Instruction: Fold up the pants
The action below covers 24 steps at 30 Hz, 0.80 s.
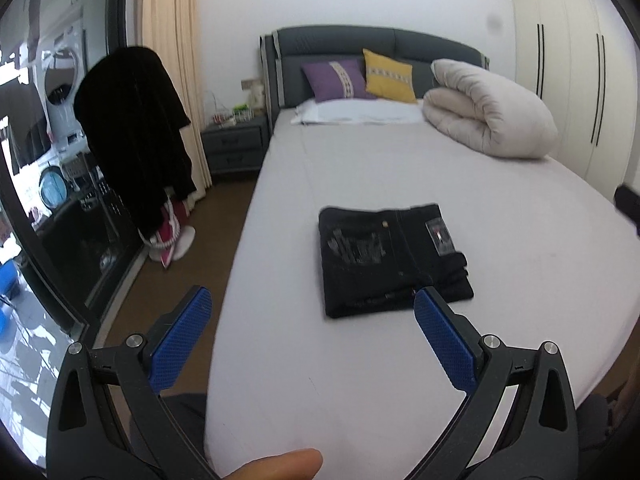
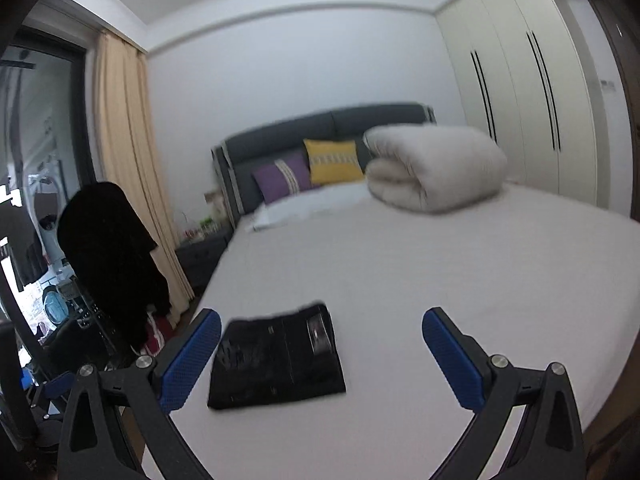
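Black jeans [image 1: 394, 258] lie folded on bed [image 1: 520, 320] ahead — left gripper [image 1: 312, 304], right gripper [image 2: 322, 326] wide open, empty — looks done.

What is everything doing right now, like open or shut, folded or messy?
Pants: folded into a flat rectangle on the bed, nothing holding them.
Left gripper: jaws open, empty.
Right gripper: jaws open, empty.
Duvet: rolled up near the headboard.
Wardrobe doors: shut.
Curtain: gathered to one side.
Nightstand drawers: shut.
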Available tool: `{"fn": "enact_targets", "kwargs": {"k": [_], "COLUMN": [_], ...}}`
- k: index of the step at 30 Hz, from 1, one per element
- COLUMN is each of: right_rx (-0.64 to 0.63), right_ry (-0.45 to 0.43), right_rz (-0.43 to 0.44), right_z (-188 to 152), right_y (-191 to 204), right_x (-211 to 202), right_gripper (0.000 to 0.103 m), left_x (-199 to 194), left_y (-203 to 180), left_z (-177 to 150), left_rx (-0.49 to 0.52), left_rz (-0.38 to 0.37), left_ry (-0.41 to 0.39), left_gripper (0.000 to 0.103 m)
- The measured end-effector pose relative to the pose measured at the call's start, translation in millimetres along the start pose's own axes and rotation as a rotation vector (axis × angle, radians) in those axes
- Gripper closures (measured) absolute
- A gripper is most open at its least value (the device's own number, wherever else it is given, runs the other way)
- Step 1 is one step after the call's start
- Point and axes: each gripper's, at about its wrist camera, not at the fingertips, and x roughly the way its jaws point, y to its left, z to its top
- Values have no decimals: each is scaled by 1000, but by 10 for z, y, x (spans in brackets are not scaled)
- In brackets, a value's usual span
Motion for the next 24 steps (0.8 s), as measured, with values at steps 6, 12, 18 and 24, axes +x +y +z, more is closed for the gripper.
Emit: {"fn": "enact_targets", "kwargs": {"k": [6, 12, 18, 24], "right_rx": [-66, -132, -155, -171], "right_ry": [54, 102, 144, 178], "right_rz": [-28, -25, -11, -3], "right_z": [-237, -421, -507, -547], "right_y": [102, 216, 296, 350], "right_x": [71, 133, 192, 252], "right_gripper": [0, 0, 0, 0], "left_x": [294, 494, 618, 695], "left_y": [11, 80, 124, 169], "left_z": [-112, -163, -182, -206], "left_rx": [-24, -45, -55, -67], "left_rz": [-3, -5, -8, -11], "left_ry": [58, 100, 121, 139], "left_gripper": [0, 0, 0, 0]}}
